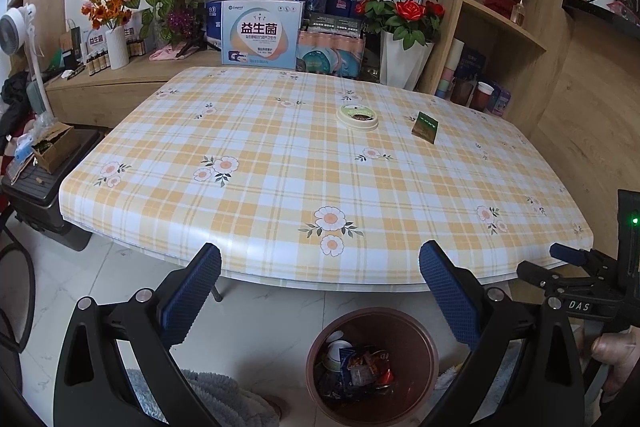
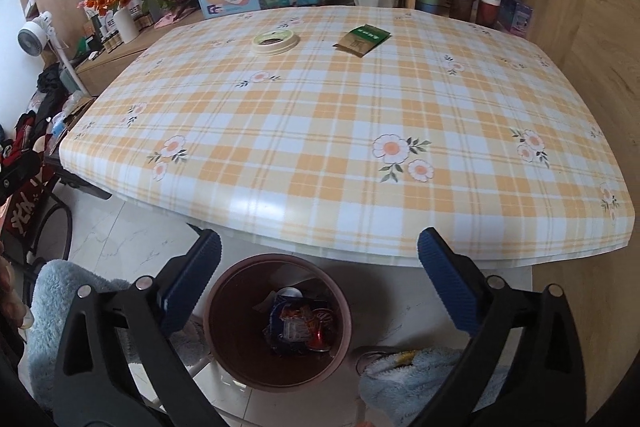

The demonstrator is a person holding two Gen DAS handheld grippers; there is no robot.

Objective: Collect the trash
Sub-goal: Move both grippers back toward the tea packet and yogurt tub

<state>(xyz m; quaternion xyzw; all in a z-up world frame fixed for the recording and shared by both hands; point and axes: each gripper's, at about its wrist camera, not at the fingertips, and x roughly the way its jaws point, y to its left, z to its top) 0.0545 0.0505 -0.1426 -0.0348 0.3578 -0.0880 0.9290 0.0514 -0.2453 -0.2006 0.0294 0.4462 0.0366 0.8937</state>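
Observation:
A round cream lid [image 1: 357, 116] with a dark middle lies on the far part of the checked tablecloth [image 1: 280, 163]; it also shows in the right wrist view [image 2: 275, 41]. A green and brown packet [image 1: 425, 127] lies to its right, also in the right wrist view [image 2: 362, 40]. A brown bin [image 1: 372, 363] with wrappers inside stands on the floor below the table's front edge; it shows in the right wrist view too [image 2: 278, 323]. My left gripper [image 1: 320, 291] is open and empty above the bin. My right gripper [image 2: 318, 287] is open and empty, also above the bin; its side shows in the left wrist view [image 1: 568, 267].
Boxes, flower vases [image 1: 404, 59] and bottles crowd the ledge behind the table. A wooden shelf [image 1: 508, 11] stands at the right. A fan [image 1: 18, 31] and a black cart [image 1: 44, 187] stand at the left. Fluffy blue slippers [image 2: 416, 375] lie on the floor by the bin.

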